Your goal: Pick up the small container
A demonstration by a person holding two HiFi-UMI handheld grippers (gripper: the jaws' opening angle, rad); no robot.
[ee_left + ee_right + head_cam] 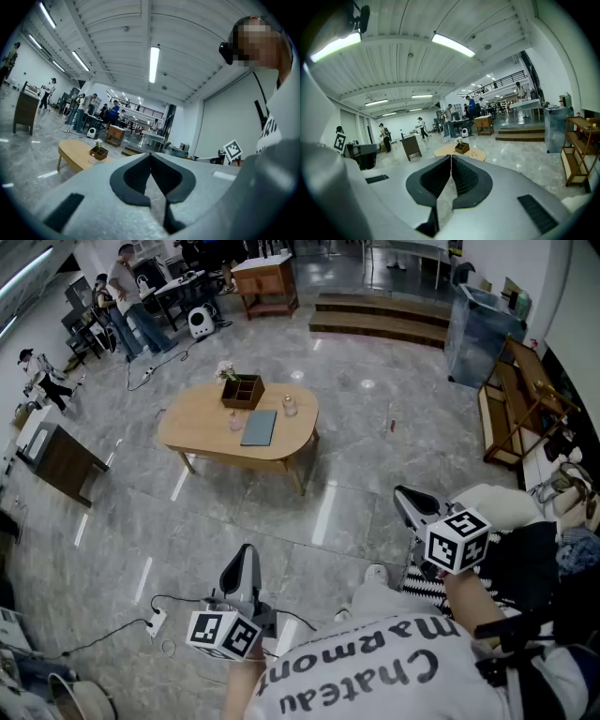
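Note:
A light wooden oval table stands on the grey floor several steps ahead. On it are a brown compartment box, a small clear container, a small pinkish container and a grey flat pad. My left gripper is low in the head view, far from the table, its jaws shut with nothing between them. My right gripper hangs at the right, also shut and empty. The table and box show beyond the right gripper. The left gripper has the table at its left.
A white power strip and cable lie on the floor by my left gripper. A dark low cabinet stands at the left, wooden shelving at the right, steps behind. People stand at desks at the back left.

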